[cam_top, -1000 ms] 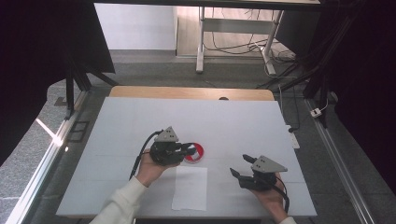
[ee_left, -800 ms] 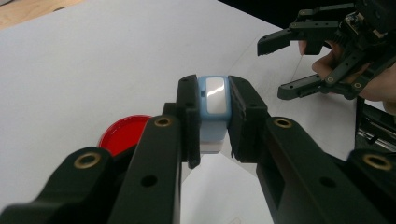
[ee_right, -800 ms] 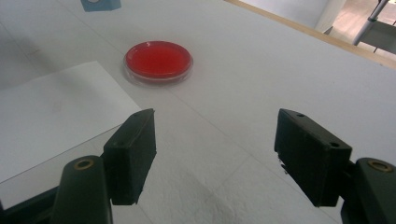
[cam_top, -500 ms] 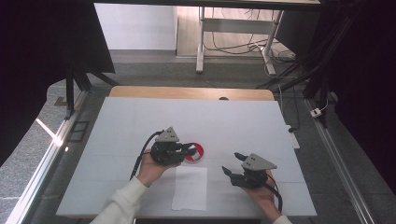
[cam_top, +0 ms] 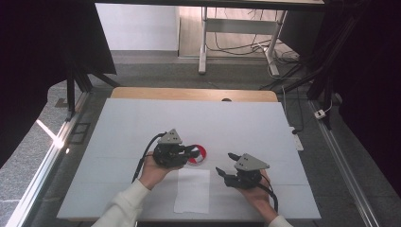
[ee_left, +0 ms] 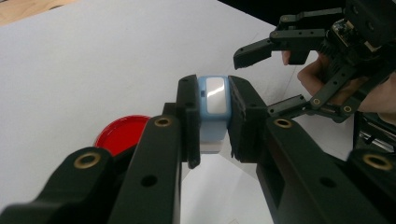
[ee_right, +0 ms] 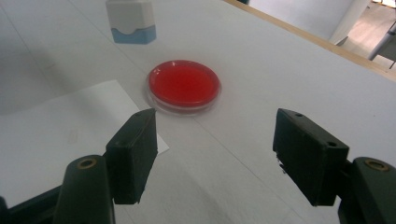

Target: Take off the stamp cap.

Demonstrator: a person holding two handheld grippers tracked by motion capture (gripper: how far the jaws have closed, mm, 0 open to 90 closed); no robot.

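- White table (cam_top: 142, 123) carries a shallow dish (ee_right: 183, 86) of red medium.
- Left gripper (ee_left: 213, 122) clamps a blue-and-white bottle (ee_left: 213, 112) between its pads.
- Right gripper (ee_right: 215, 154) gapes empty, dish beyond its fingertips.

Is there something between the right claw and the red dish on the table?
No, nothing visible. The open right claw faces the red dish across bare table. The white paper sheet lies to the side, under one jaw only.

A glossy clear-plastic dish (ee_right: 183, 87) with red filling sits on the matt white table (ee_right: 289, 70) beside a smooth paper sheet (ee_right: 51, 140).
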